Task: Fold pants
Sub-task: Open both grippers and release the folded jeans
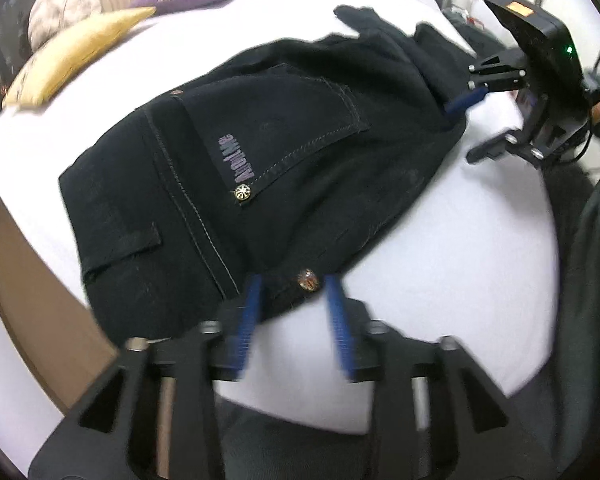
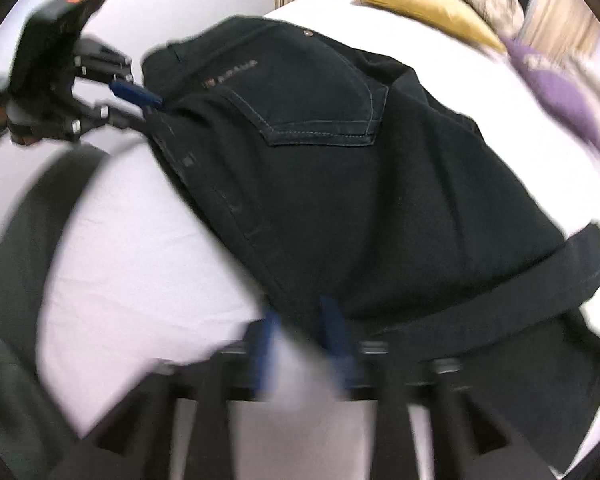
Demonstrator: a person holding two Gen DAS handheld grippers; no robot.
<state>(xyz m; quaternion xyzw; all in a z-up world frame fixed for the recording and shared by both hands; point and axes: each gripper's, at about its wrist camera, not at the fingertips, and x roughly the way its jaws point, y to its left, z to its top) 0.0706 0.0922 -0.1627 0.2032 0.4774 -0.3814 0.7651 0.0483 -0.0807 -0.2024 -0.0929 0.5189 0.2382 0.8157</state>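
Left wrist view: the pants (image 1: 260,168) lie folded into a compact bundle on the white bed (image 1: 440,240), back pocket up. The left claw (image 1: 292,304) stands about half open, its blue fingers (image 1: 249,312) astride the waistband edge with the button between them, pads clear of the cloth, so nothing is gripped; that fits letting go of a finished fold. The right claw (image 1: 460,128) is at the far edge, jaws parted, one finger touching the cloth.

Right wrist view: the right claw (image 2: 300,332), blurred, is open over the near edge of the pants (image 2: 360,200), holding nothing. The left claw (image 2: 148,110) is at the waistband.

No containers are in view; only pillows (image 2: 428,4) at the head of the bed.
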